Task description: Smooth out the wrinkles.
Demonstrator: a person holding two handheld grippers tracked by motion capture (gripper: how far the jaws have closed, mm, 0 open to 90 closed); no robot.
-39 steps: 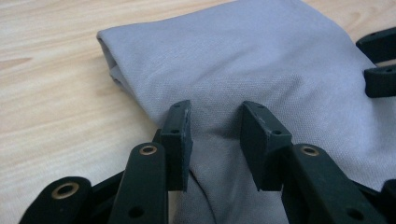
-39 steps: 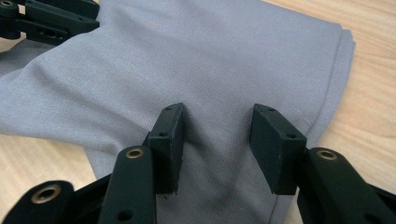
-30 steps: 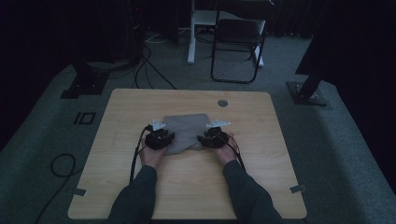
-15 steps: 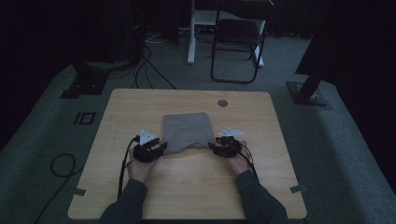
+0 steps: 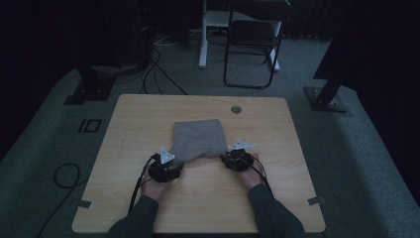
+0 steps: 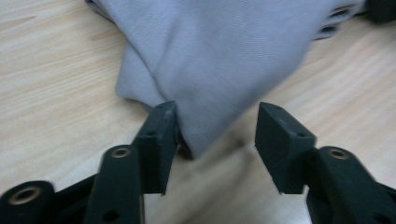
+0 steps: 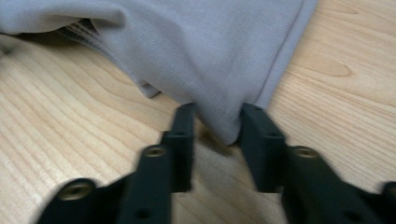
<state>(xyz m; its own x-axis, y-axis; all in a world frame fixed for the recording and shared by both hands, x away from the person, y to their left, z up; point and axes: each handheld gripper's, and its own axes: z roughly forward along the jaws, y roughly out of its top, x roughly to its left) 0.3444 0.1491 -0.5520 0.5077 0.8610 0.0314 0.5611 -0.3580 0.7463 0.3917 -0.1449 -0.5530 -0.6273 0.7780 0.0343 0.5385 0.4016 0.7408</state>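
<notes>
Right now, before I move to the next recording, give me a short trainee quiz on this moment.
1. True or false: the folded grey cloth lies on the wooden table.
2. Which gripper has its jaws apart, with one pad clear of the cloth? A: left gripper. B: right gripper.
3. Fill in: on the floor beyond the table stands a black folding ____.
Key:
1. True.
2. A. Its jaws have just been opening, with a near corner of the cloth between them. The right gripper's jaws have just been closing onto the other near corner.
3. chair.
</notes>
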